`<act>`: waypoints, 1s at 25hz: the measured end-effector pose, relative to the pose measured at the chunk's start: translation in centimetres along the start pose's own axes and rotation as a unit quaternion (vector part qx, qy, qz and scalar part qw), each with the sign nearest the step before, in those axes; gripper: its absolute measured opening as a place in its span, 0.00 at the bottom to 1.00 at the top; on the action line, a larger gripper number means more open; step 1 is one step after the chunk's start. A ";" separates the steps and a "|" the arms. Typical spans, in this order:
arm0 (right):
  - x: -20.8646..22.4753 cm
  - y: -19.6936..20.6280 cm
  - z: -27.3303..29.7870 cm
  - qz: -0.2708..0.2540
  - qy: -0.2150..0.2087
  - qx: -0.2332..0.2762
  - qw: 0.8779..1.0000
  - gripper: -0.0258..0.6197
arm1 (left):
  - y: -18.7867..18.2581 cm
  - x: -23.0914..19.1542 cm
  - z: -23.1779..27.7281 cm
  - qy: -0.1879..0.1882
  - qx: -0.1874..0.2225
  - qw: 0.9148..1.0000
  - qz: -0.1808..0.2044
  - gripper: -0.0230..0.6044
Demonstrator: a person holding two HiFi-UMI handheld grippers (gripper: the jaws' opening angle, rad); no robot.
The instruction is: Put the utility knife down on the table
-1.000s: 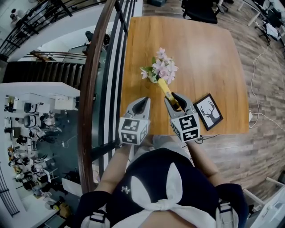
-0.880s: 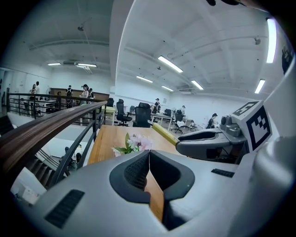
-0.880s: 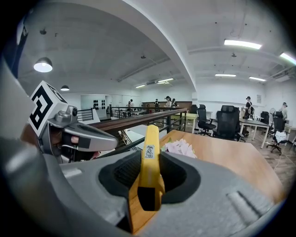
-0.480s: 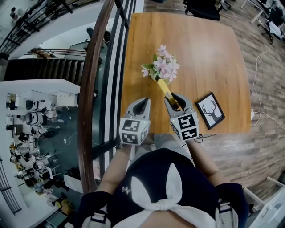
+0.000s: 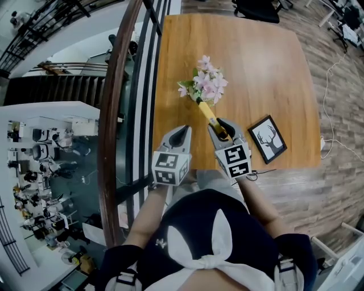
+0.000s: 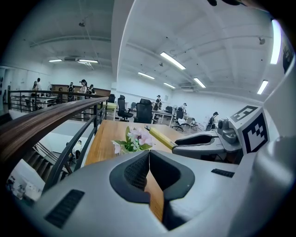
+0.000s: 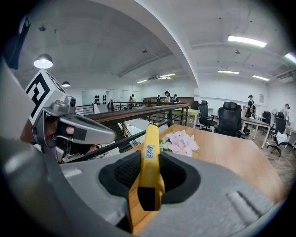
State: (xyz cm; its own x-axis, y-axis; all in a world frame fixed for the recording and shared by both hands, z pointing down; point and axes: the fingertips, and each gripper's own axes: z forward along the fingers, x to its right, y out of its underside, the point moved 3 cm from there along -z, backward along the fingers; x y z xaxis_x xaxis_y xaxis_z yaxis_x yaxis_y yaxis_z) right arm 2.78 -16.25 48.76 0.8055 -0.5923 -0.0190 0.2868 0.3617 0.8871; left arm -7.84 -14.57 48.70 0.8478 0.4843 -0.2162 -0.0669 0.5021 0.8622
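Observation:
A yellow utility knife (image 5: 211, 118) is clamped between the jaws of my right gripper (image 5: 223, 132), above the near part of the wooden table (image 5: 267, 74). It points away from me toward a bunch of pink flowers (image 5: 205, 85). In the right gripper view the knife (image 7: 151, 152) stands on edge between both pads, and the right gripper (image 7: 150, 163) is shut on it. My left gripper (image 5: 181, 134) hovers beside it to the left, over the table's near left corner. Its tips (image 6: 149, 155) meet with nothing between them. In the left gripper view the knife (image 6: 160, 137) sticks out of the right gripper (image 6: 203, 139).
A black-framed deer picture (image 5: 267, 140) lies at the table's near right. A dark wooden handrail with metal bars (image 5: 116, 96) runs along the table's left edge, with a drop to a lower floor beyond. Office chairs (image 5: 256, 8) stand at the far side.
My right gripper has sunk a little toward the table with the knife still in it. The left gripper has stayed where it was.

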 end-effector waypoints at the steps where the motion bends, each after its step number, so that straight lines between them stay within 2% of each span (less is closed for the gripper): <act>1: 0.1 0.1 0.0 0.000 0.000 -0.002 1.000 0.23 | 0.0 0.0 0.0 -0.001 0.002 1.000 -0.001 0.07; 25: 1.1 3.1 2.6 -0.002 -0.016 -0.046 0.999 0.23 | 0.0 -1.3 1.3 -0.016 0.000 1.000 -0.009 0.07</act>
State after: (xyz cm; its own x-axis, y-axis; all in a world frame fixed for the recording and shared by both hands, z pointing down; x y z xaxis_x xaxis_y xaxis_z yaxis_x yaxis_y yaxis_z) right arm 3.21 -17.63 52.67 0.7877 -0.6161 -0.0073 0.3386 0.4229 0.8406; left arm -8.25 -16.12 49.56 0.8655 0.4515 -0.2170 -0.0511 0.5104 0.8584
